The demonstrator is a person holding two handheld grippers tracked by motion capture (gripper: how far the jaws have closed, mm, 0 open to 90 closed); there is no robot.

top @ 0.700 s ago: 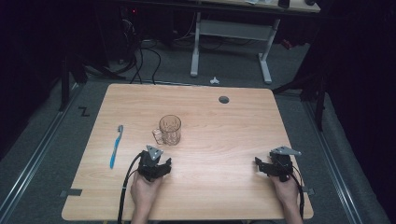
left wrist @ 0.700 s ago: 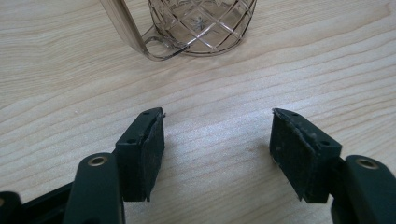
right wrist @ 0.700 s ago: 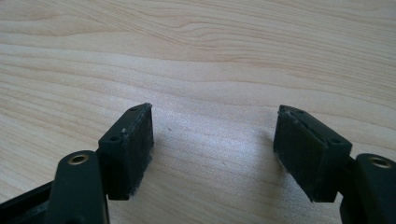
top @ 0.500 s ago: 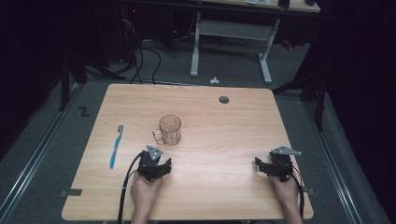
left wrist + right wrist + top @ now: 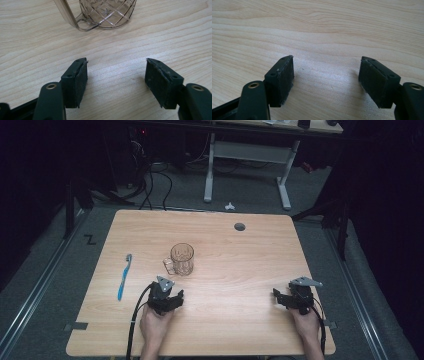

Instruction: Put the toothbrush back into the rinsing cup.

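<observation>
A clear cut-glass mug stands upright left of the table's middle, its handle toward the near left. Its base and handle also fill the top of the left gripper view as the mug. My left gripper rests low on the table just in front of the mug, a short way from it, jaws wide apart with bare wood between them. My right gripper sits near the table's front right, open as well, with nothing between its pads. A blue toothbrush lies at the left.
The wooden table has a round cable hole at the back. Beyond its far edge stand a white desk frame and cables on the floor. Tape marks sit by the table's front corners.
</observation>
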